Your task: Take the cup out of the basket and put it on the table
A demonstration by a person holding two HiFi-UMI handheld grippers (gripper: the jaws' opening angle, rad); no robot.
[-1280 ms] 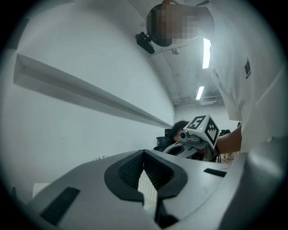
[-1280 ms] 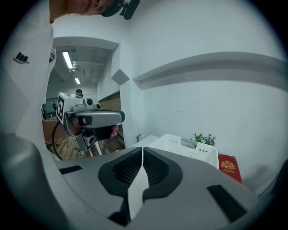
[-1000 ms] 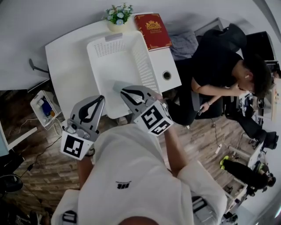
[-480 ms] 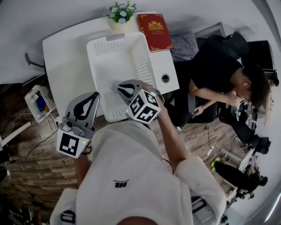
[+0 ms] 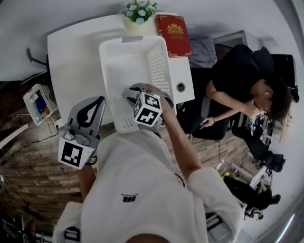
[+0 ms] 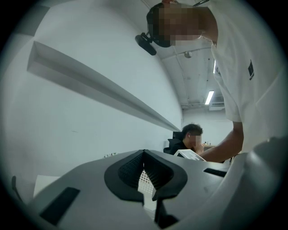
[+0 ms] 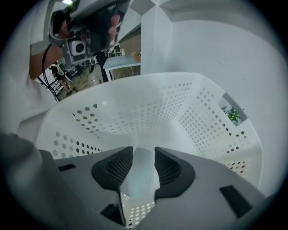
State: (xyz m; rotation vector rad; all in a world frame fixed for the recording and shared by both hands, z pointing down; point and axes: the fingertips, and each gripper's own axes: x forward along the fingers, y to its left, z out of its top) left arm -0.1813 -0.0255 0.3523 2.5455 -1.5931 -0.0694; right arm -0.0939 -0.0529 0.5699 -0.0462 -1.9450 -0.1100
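A white perforated basket (image 5: 133, 43) stands on the white table (image 5: 71, 57). My right gripper (image 5: 134, 88) reaches down into it near its front end. In the right gripper view a pale translucent cup (image 7: 139, 173) lies between the jaws of that gripper (image 7: 144, 150), whose jaws are opening, with the basket's (image 7: 148, 103) holed walls all around. In the head view the gripper hides the cup. My left gripper (image 5: 99, 100) hangs shut and holding nothing beside the table's front left edge, outside the basket. In its own view the left gripper (image 6: 144, 155) points at a wall.
A red book (image 5: 174, 29) and a small flower pot (image 5: 140, 9) sit at the table's far end behind the basket. A person in black (image 5: 242, 80) sits to the right. A small bin (image 5: 38, 104) of items stands on the floor at left.
My right gripper has moved forward and tipped down into the basket, over the spot where the cup lay. The left gripper has hardly shifted.
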